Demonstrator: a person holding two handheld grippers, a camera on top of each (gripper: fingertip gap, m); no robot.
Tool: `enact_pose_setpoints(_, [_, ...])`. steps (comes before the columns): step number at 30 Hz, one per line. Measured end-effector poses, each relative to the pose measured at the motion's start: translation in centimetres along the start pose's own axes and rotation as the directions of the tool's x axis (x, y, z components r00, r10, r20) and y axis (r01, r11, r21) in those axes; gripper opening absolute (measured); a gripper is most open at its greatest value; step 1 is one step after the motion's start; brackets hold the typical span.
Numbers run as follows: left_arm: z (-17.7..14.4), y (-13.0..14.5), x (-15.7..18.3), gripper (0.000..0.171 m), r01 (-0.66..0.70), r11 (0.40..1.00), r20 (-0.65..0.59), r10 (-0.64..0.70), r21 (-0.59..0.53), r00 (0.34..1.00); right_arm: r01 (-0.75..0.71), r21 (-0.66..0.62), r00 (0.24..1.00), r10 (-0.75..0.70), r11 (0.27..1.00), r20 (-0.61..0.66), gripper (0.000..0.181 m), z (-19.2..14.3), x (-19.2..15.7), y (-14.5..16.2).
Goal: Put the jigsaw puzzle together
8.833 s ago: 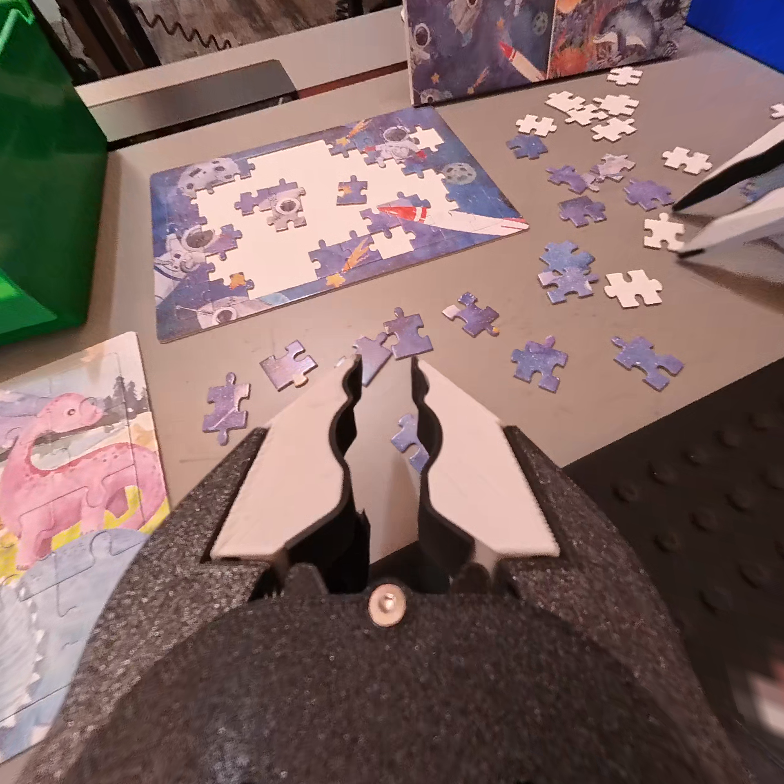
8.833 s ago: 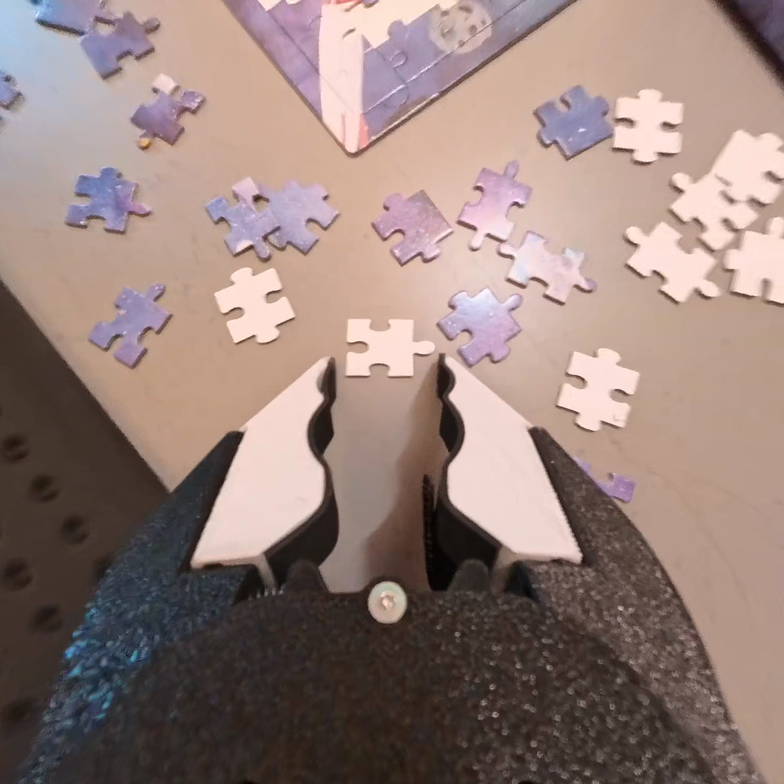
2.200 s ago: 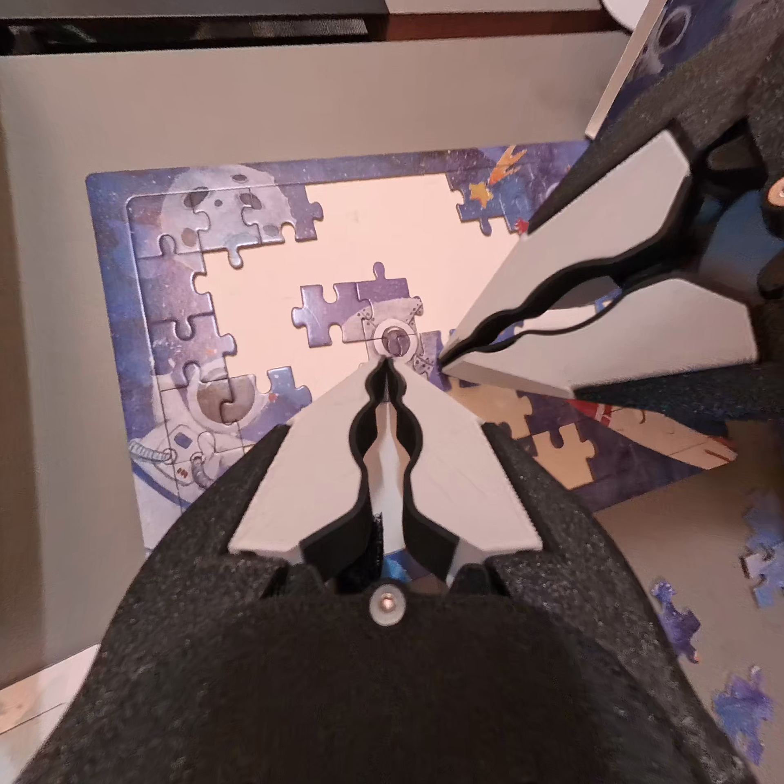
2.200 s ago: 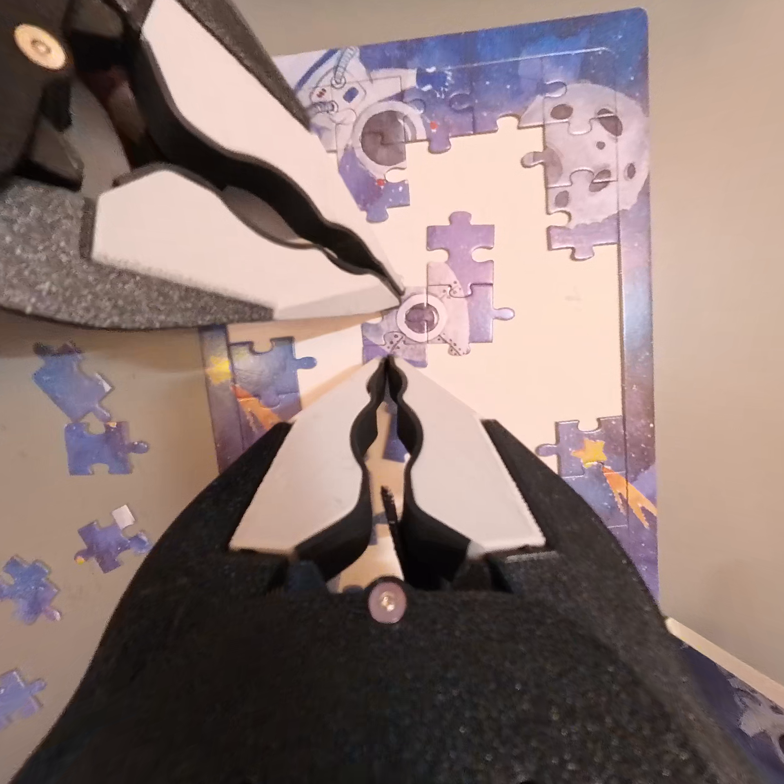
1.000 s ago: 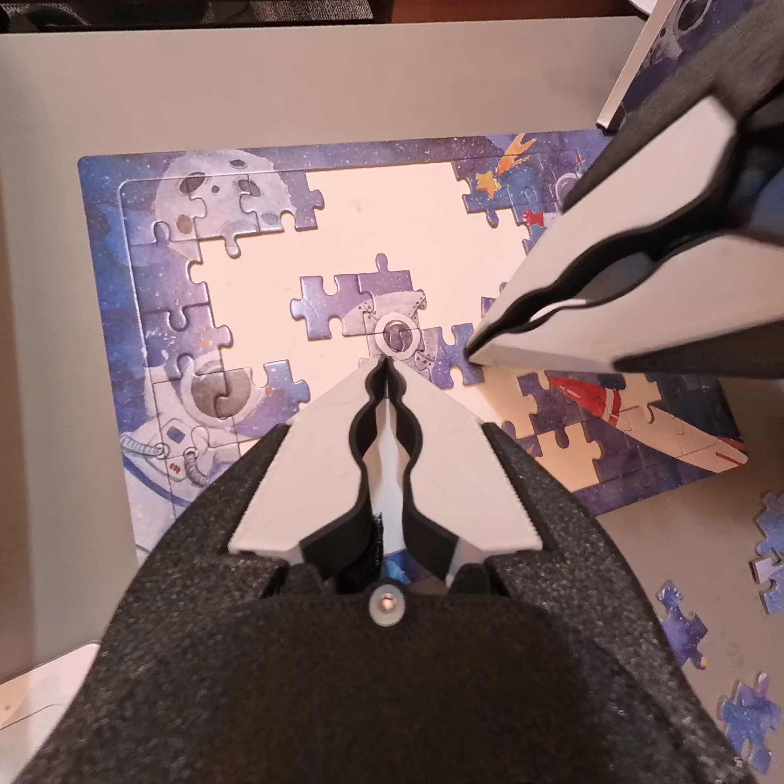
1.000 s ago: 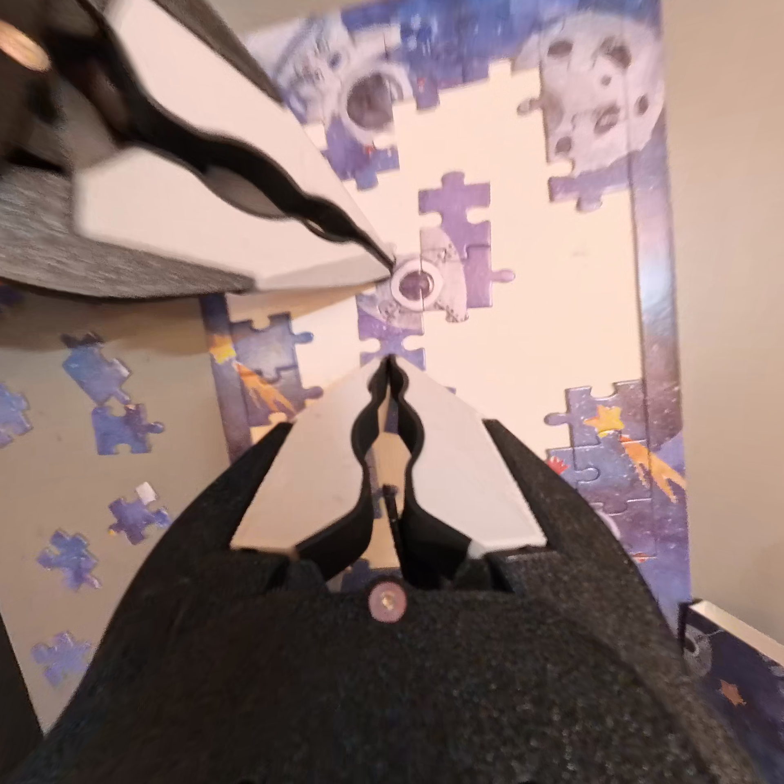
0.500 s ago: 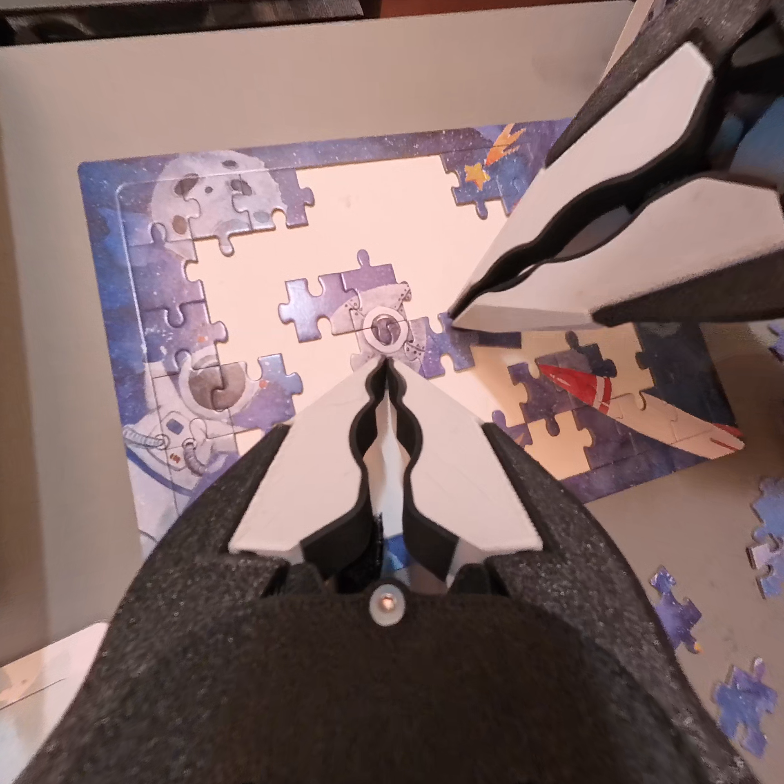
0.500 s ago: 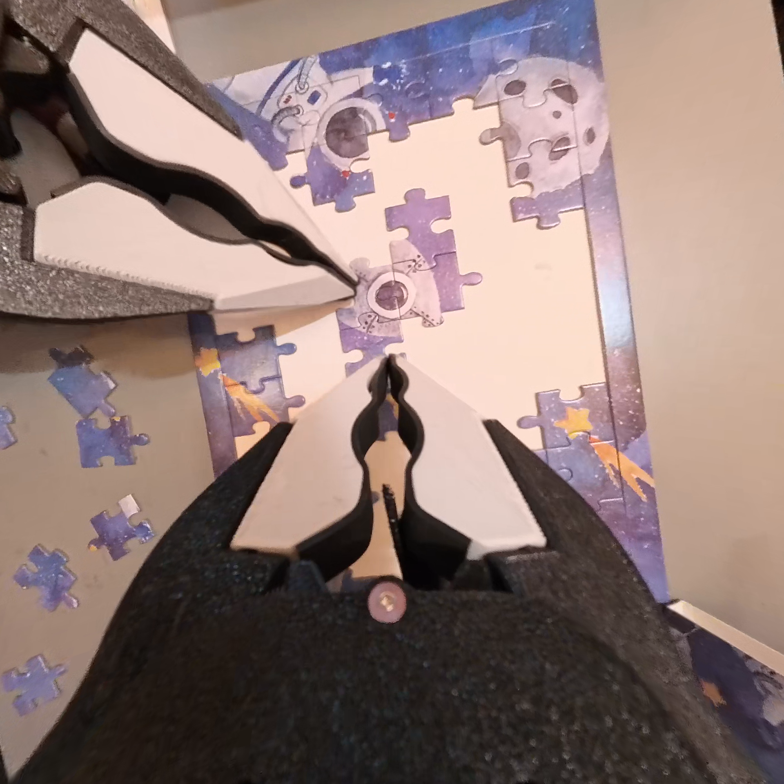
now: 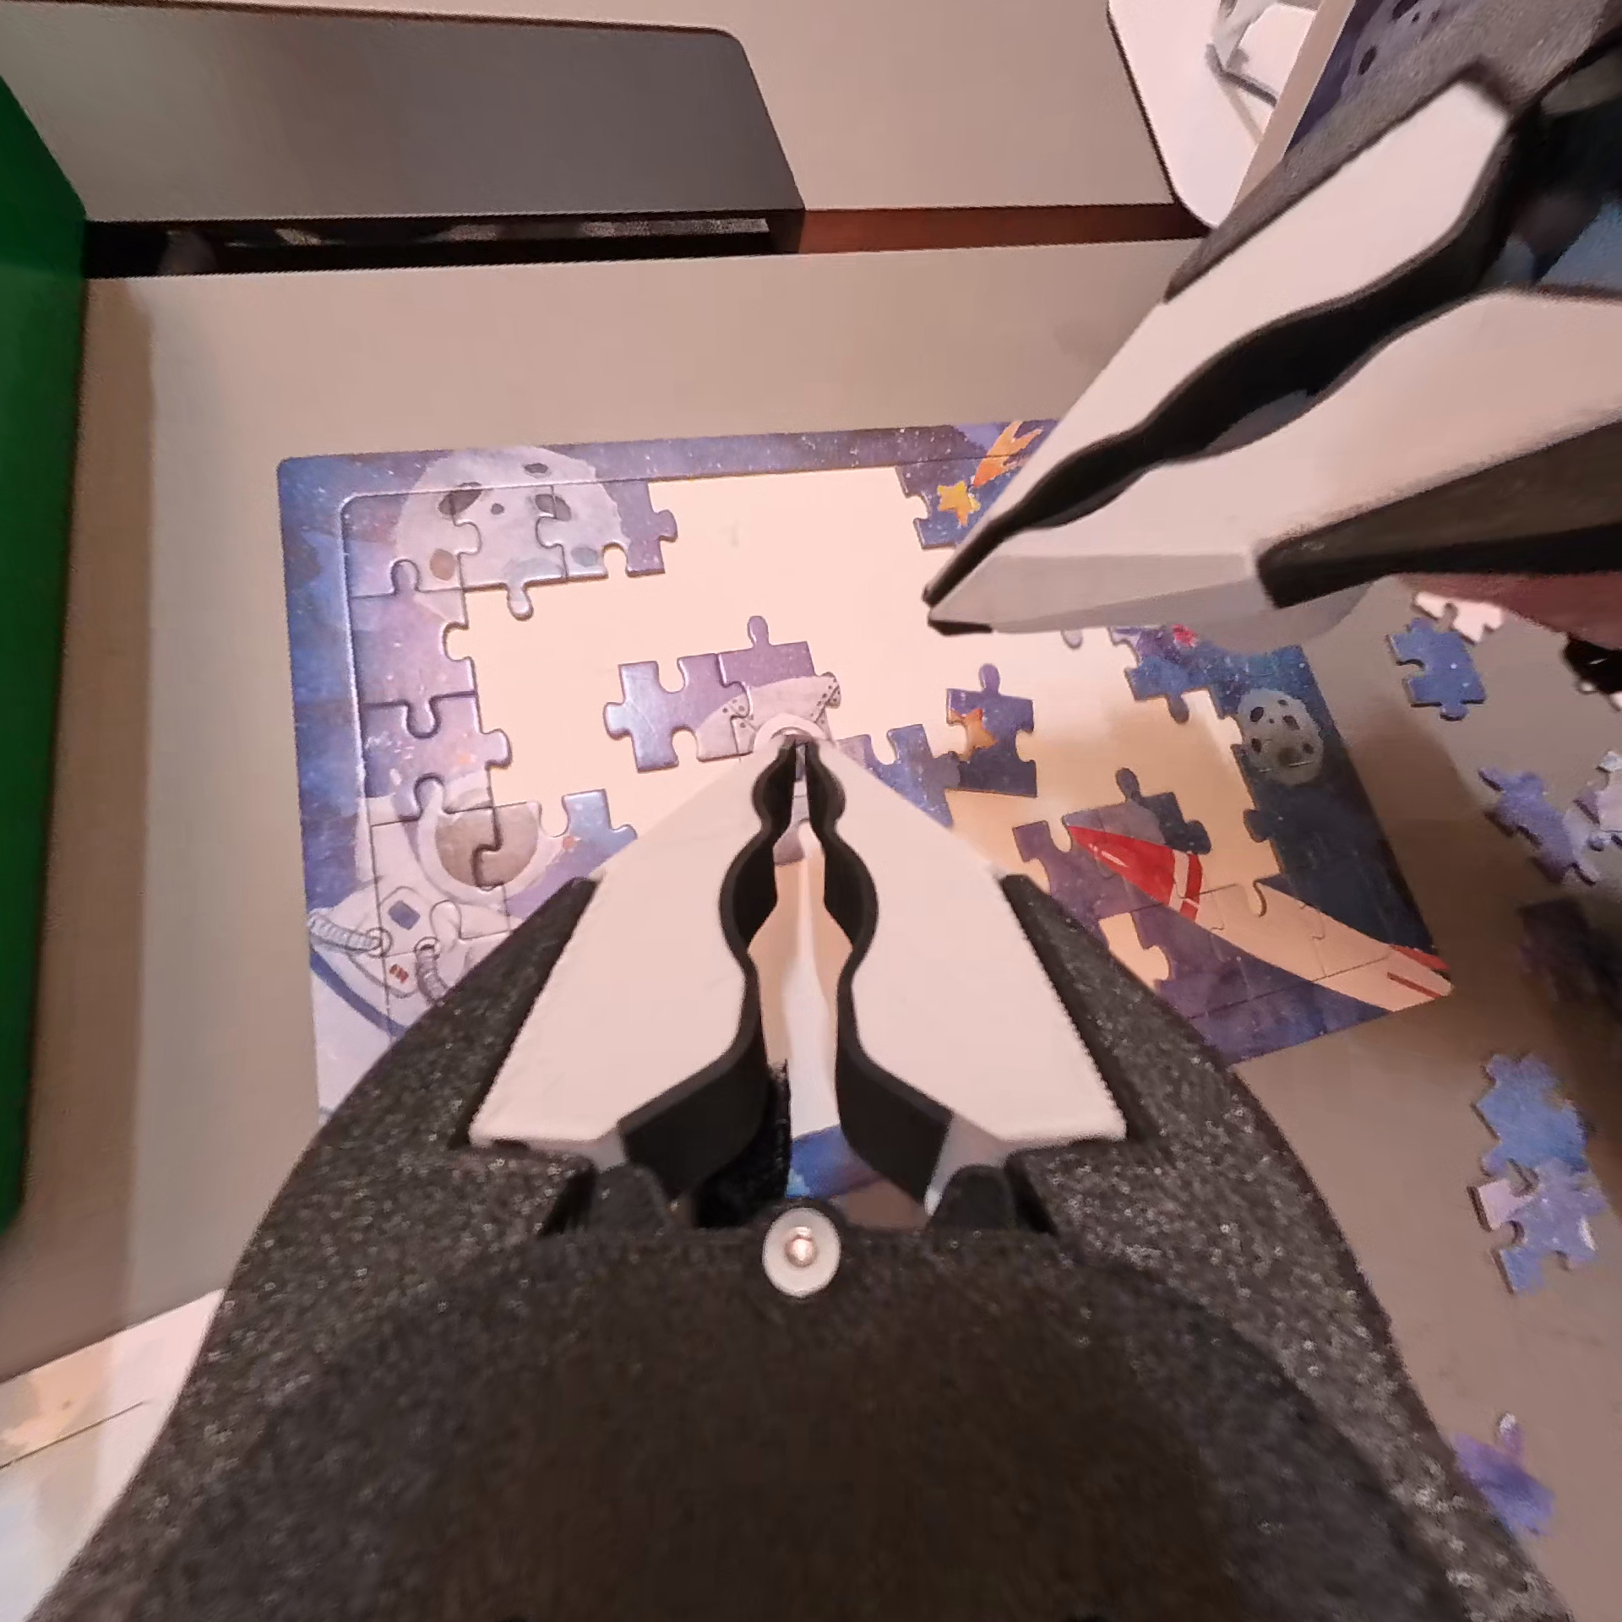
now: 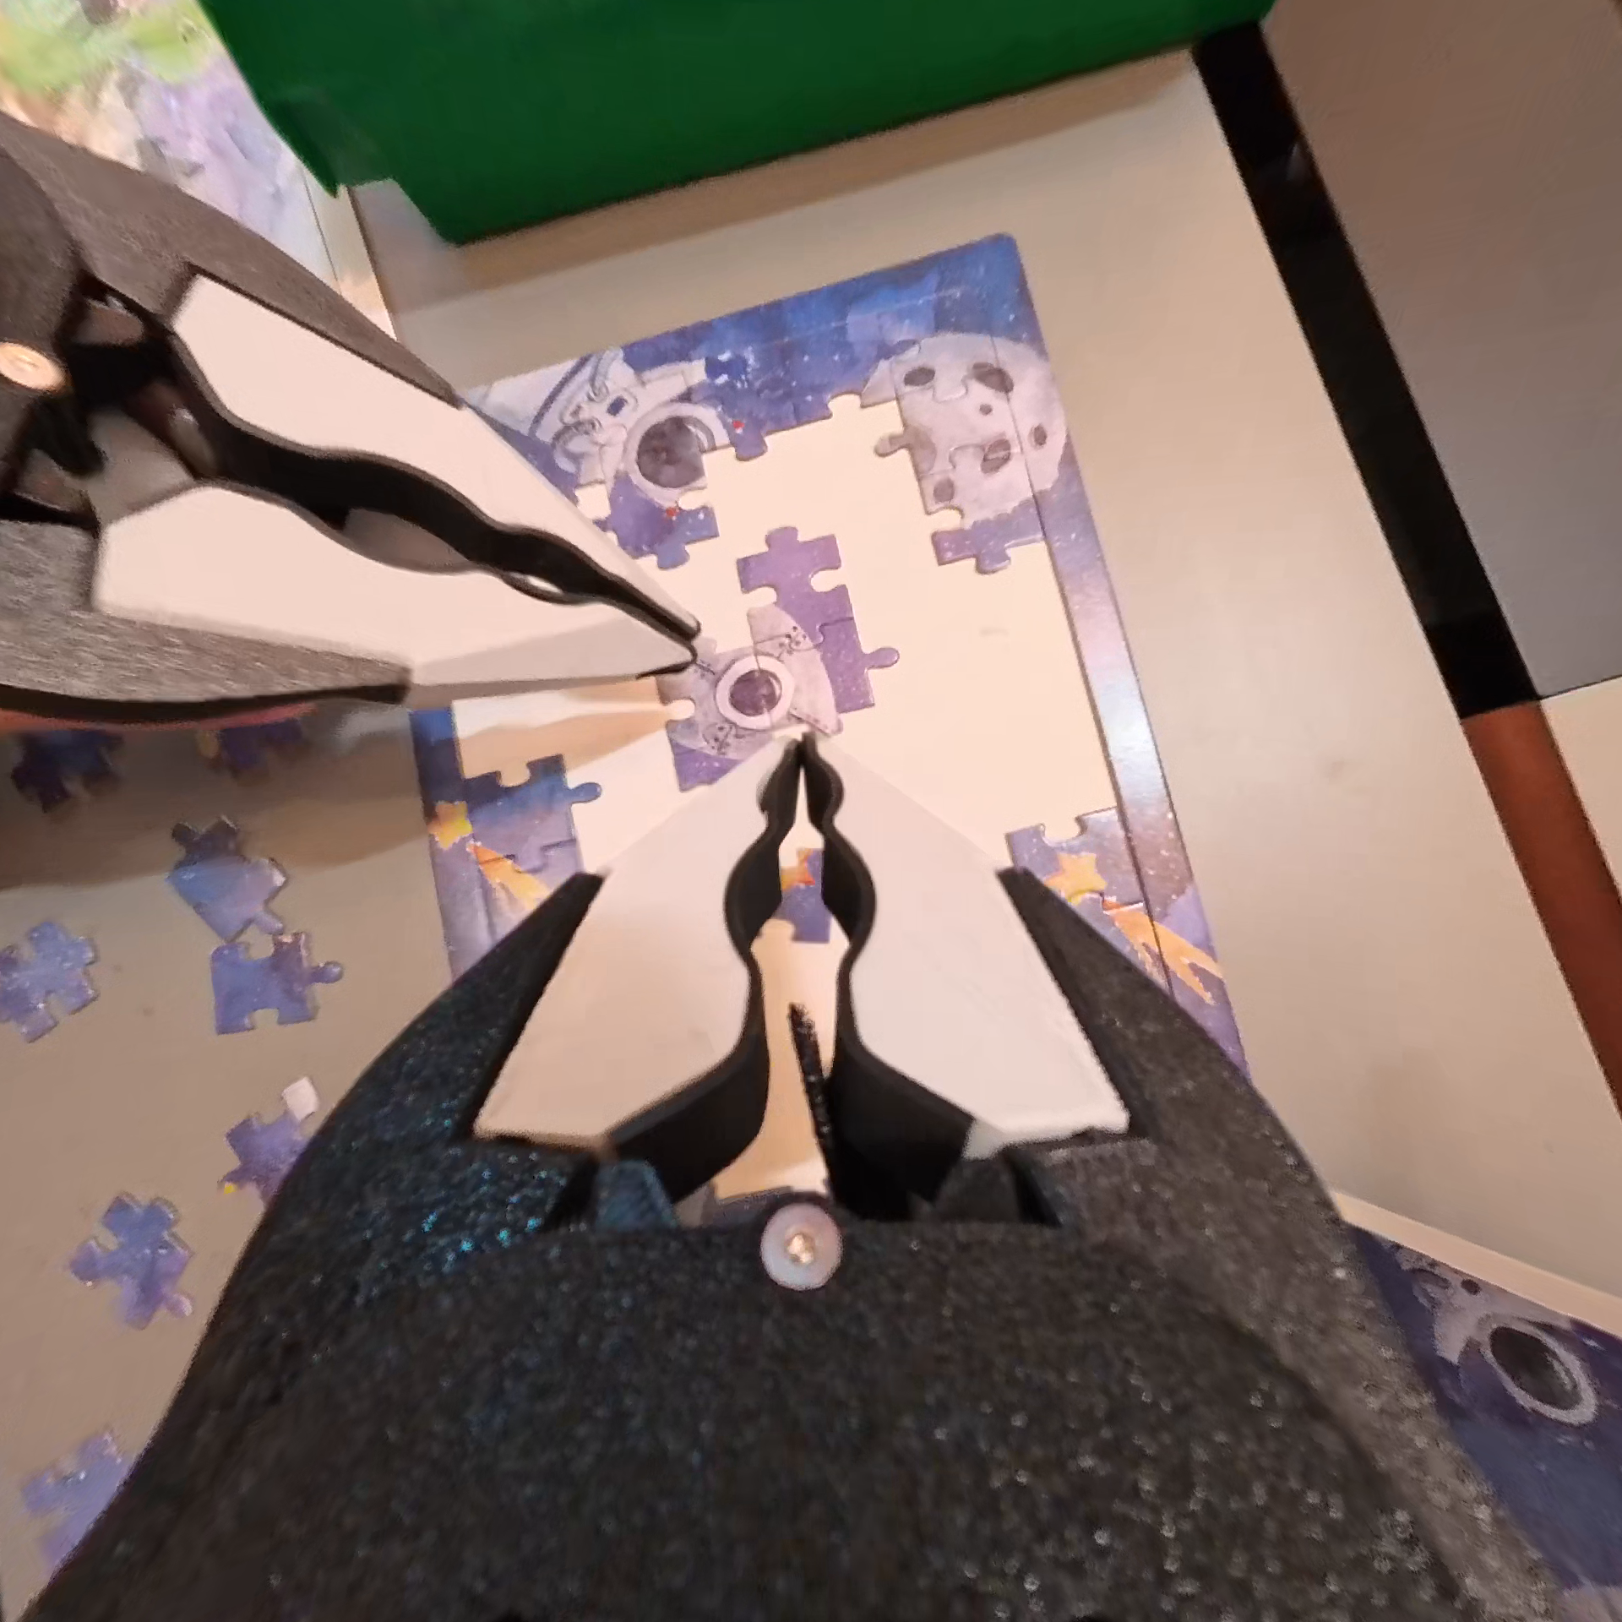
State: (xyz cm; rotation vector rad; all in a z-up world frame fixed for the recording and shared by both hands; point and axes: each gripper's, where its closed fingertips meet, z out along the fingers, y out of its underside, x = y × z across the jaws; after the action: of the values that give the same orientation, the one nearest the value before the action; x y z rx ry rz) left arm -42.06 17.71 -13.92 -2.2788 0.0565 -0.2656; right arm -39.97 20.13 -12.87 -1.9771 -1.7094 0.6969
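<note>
Warm, fairly bright indoor light; soft shadows fall on the worktop; wide-angle bending and motion blur at the edges.

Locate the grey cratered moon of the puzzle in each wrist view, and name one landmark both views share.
Left wrist view: the moon sits at the puzzle's upper left corner, far left of the left claw.
Right wrist view: the moon sits at the upper right, beyond the right claw.
Shared landmark: the round astronaut helmet in the loose middle cluster, by both claw tips.
</note>
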Motion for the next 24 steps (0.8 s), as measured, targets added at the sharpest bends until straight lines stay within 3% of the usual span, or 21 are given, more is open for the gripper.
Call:
enact_pose_setpoints(4, [-0.5, -0.1, -0.2, 0.002, -0.021, 1.000, 0.022, 0.021, 0.013, 1.000, 0.045, 0.052, 0.999, -0.043, 0.998, -0.028, 0.003, -4.0, -0.1, -1.6])
enact_pose_setpoints(7, [-1.3, -0.3, -0.7, 0.003, -0.031, 0.999, 0.046, 0.030, 0.024, 0.998, 0.075, 0.151, 0.988, -0.052, 0.986, -0.146, 0.007, -11.2, 0.6, -3.5])
enact_pose_setpoints(11, [-3.1, -0.8, -3.5, 0.004, -0.125, 0.992, 0.197, 0.121, 0.009, 0.973, 0.130, 0.312, 0.948, -0.026, 0.941, -0.317, 0.009, -22.0, -0.3, -5.3])
enact_pose_setpoints(14, [-4.1, -1.3, -4.0, 0.005, -0.125, 0.992, 0.213, 0.117, 0.024, 0.970, 0.142, 0.389, 0.916, 0.027, 0.910, -0.399, 0.009, -27.7, -1.2, -4.7])
enact_pose_setpoints(17, [-4.3, -1.4, -2.6, 0.005, -0.113, 0.993, 0.149, 0.106, 0.039, 0.983, 0.058, 0.279, 0.884, 0.081, 0.959, -0.461, 0.024, -29.2, 0.0, 1.0])
enact_pose_setpoints(21, [-3.7, -1.0, -1.5, 0.006, -0.154, 0.988, 0.126, 0.150, 0.017, 0.981, -0.157, 0.090, 0.763, 0.179, 0.983, -0.622, 0.025, -29.5, 3.5, 14.7])
enact_pose_setpoints(24, [-3.2, -0.4, -1.2, 0.006, -0.182, 0.983, 0.127, 0.182, -0.014, 0.975, -0.388, 0.044, 0.748, 0.342, 0.921, -0.568, 0.026, -27.0, 2.6, 25.1])
